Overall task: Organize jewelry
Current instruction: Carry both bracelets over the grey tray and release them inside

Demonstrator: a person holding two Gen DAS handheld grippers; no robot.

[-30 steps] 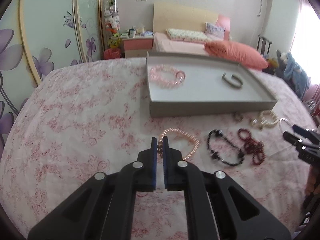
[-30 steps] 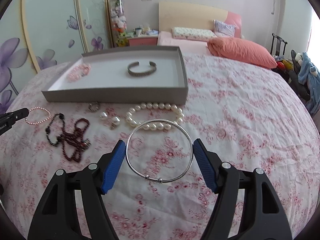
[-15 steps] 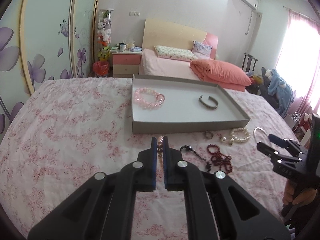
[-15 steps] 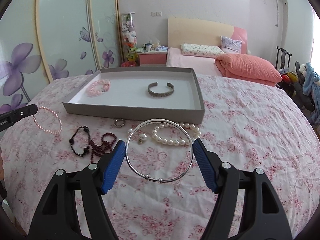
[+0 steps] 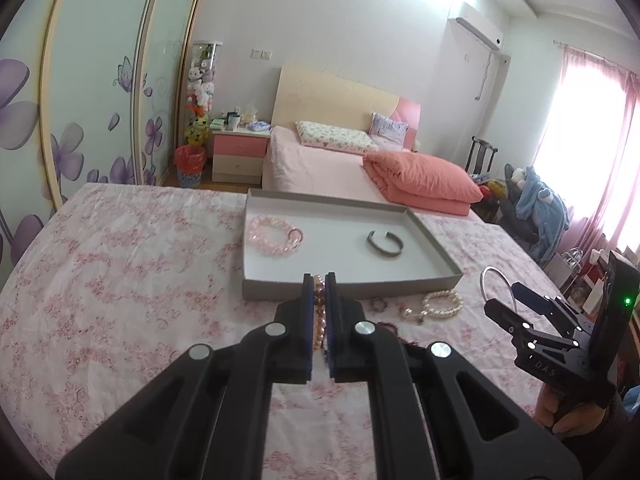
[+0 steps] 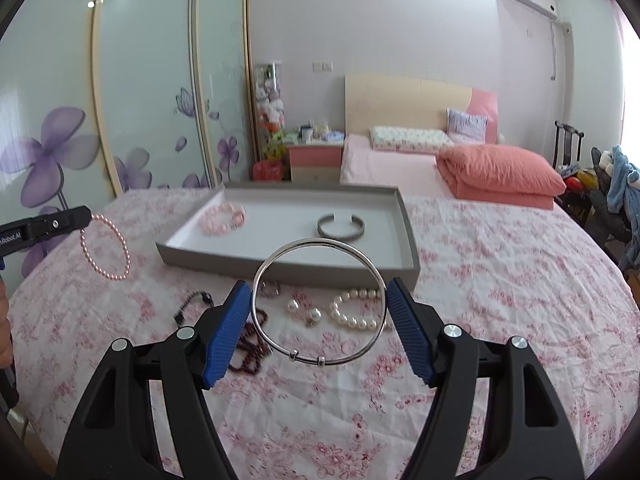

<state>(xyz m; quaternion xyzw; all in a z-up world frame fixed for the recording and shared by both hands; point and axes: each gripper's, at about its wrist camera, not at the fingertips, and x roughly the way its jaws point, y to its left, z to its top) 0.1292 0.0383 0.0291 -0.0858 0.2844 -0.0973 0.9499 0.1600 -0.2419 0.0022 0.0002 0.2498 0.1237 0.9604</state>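
My left gripper (image 5: 319, 280) is shut on a pink pearl bracelet (image 5: 319, 312), which hangs from it in the right wrist view (image 6: 106, 249), lifted above the bed. My right gripper (image 6: 319, 290) is shut on a silver bangle (image 6: 320, 303), held across its blue pads in the air; it also shows in the left wrist view (image 5: 496, 288). A grey tray (image 6: 288, 262) ahead holds a pink bead bracelet (image 6: 222, 218) and a grey cuff (image 6: 341, 227). On the floral sheet before the tray lie a white pearl bracelet (image 6: 354, 308), pearl earrings (image 6: 304, 310), a small ring (image 6: 269, 289), a black bead bracelet (image 6: 192, 304) and a dark red one (image 6: 250, 354).
The floral bedsheet (image 5: 120, 280) spreads wide to the left and right of the tray. Beyond it stand a second bed with an orange quilt (image 5: 420, 178), a nightstand (image 5: 239, 152) and mirrored wardrobe doors (image 6: 152, 92).
Both grippers have risen and pulled back from the sheet. The pink pearl bracelet has come up off the bed in my left gripper. The bangle stays held in my right gripper.
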